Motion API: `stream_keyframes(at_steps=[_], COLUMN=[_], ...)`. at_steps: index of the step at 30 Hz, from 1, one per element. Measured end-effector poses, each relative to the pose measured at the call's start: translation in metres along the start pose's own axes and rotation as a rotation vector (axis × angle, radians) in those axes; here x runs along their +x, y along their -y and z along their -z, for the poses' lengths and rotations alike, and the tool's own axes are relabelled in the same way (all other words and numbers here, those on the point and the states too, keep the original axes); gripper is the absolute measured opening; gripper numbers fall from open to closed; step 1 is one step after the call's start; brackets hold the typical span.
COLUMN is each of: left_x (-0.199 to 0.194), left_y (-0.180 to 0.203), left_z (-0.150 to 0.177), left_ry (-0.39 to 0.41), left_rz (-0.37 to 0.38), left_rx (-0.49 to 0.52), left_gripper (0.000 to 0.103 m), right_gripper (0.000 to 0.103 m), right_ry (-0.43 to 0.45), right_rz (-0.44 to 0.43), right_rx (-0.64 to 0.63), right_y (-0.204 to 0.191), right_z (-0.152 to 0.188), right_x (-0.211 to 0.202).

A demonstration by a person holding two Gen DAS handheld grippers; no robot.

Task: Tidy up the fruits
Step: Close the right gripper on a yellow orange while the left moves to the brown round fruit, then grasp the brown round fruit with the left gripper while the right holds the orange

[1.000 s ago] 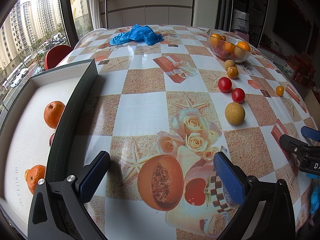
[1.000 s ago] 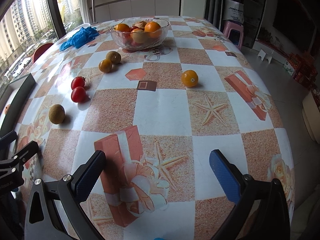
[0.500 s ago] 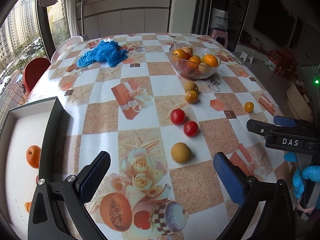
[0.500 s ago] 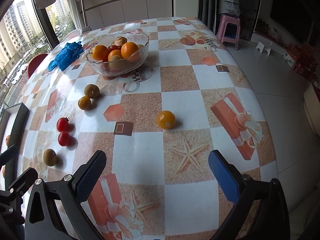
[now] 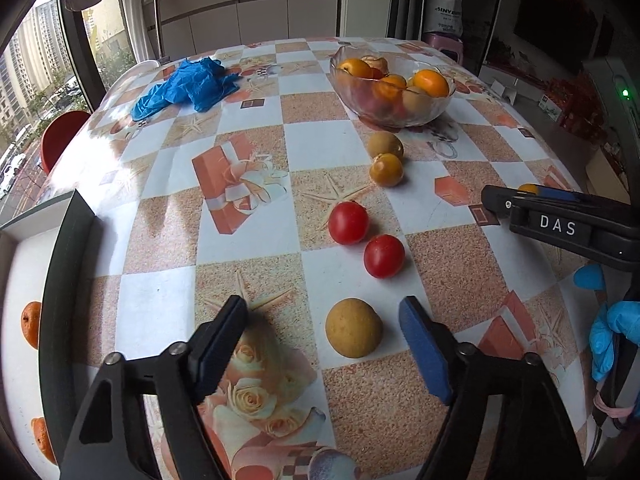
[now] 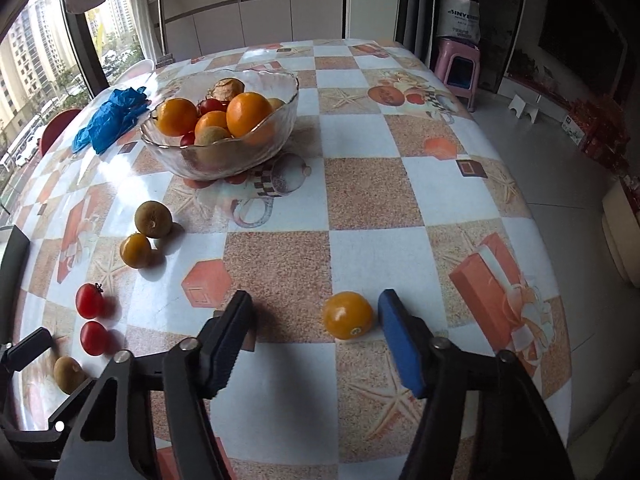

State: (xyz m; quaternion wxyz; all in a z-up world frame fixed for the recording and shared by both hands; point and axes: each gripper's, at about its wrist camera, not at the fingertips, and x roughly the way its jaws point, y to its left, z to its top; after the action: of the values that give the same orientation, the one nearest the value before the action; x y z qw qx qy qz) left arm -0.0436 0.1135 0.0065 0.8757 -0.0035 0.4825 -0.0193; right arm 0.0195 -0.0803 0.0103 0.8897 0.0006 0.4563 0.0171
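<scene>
I have both tongs released, jaws spread wide, each lined up on its own fruit. My left gripper (image 5: 324, 324) brackets the yellow-brown round fruit (image 5: 353, 333), which sits on the tablecloth (image 5: 328, 144) between the pads, nearer the right one and touching neither. I judge that offset means I should centre before closing. My right gripper (image 6: 314, 322) frames the small orange fruit (image 6: 347, 315), which lies just beside the blue right pad, perhaps touching it; I cannot tell.

Further out from the left wrist, two red tomatoes (image 5: 366, 238) lie at about 12 o'clock, then a yellow fruit and a brown one (image 5: 385, 157) touching, and at 1 o'clock the glass bowl (image 5: 390, 114) holding oranges and other fruit. The loose pieces trail from the bowl toward me, so I judge they are waiting to be sorted.

Only the left wrist view shows the dark-rimmed white tray (image 5: 60, 264) at 9 o'clock with oranges (image 5: 31, 325) in it, likely the destination. Only the right wrist view shows the small orange fruit in full; from the left it is nearly hidden behind my other tool. The blue gloves (image 5: 186, 86) lie at 11 o'clock, far back.
</scene>
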Motion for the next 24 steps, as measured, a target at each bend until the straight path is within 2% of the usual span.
stream_keyframes(at_steps=[1,2,3,4,7,11,18,24], left_x=[-0.001,-0.002,-0.003,-0.003,-0.006,-0.018,-0.056,-0.086], left_y=[0.0,0.0,0.001,0.001,-0.003,-0.008,-0.027,-0.054], left_z=[0.0,0.0,-0.001,-0.001,0.0,0.004,0.02,0.036], left_ry=[0.005,0.008,0.013,0.011,0.003,0.02,0.067,0.098], left_rz=[0.0,0.007,0.017,0.028,0.075,0.099,0.121,0.101], left_rx=[0.0,0.0,0.005,0.009,-0.012,-0.024,-0.012,-0.028], left_gripper=[0.064,0.058,0.042,0.031,0.03,0.03,0.03,0.03], right_gripper=[0.05,0.033,0.023,0.023,0.023,0.023,0.023,0.023], right_ry=[0.008,0.015,0.02,0.022,0.03,0.022,0.014,0.014], right_rz=[-0.002,-0.005,-0.021,-0.039,-0.109,-0.166,-0.195,-0.21], right_rx=[-0.008,-0.013,-0.012,0.001,0.057,0.082,0.066,0.022], right_y=[-0.001,-0.002,-0.001,0.001,0.01,0.015,0.005,-0.019], right_z=[0.001,0.001,0.002,0.003,0.01,0.025,0.052,0.059], right_x=[-0.001,-0.002,-0.004,-0.005,-0.013,-0.028,-0.054,-0.069])
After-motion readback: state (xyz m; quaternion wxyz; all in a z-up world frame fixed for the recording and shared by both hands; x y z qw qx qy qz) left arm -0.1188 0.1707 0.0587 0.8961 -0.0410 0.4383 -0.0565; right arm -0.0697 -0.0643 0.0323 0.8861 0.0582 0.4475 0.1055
